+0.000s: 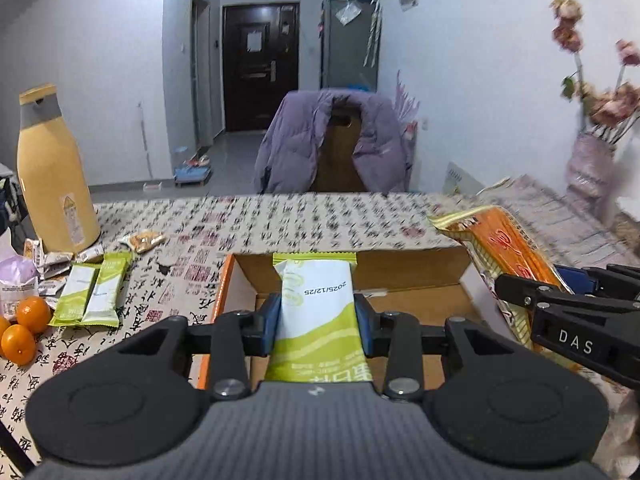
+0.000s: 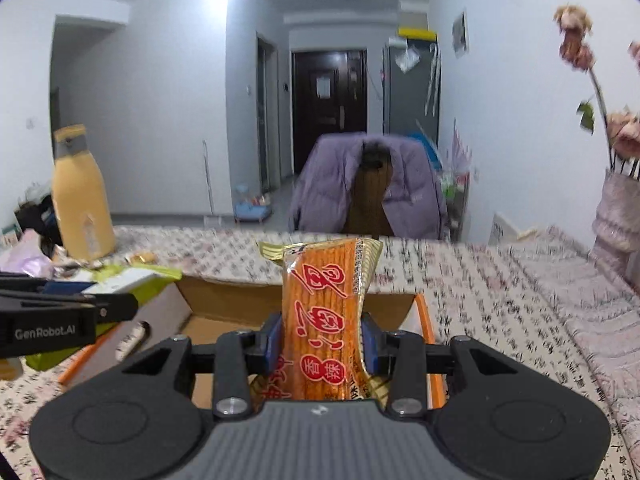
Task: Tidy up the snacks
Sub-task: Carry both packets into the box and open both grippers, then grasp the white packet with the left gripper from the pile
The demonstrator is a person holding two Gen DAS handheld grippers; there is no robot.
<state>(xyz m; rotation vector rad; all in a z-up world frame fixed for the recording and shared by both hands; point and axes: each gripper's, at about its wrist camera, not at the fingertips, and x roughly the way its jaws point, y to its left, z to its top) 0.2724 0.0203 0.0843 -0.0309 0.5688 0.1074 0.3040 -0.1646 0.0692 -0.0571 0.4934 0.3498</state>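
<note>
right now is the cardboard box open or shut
Open. The cardboard box shows its bare brown inside and raised back flap, with nothing covering the top; the green snack bar and orange snack packet are held above it.

Far beyond the jaws, purple jacket [image 1: 328,140] draped over chair; left, tan bottle [image 1: 52,176]; right, vase of flowers [image 1: 588,168].

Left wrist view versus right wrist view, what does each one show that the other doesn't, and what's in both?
Only the left wrist view shows the oranges and two green packets lying on the table. Only the right wrist view shows a small wrapped snack inside the cardboard box. Both show the box, the left gripper clamping a green-and-white packet, the right gripper clamping an orange packet, and the yellow bottle.
</note>
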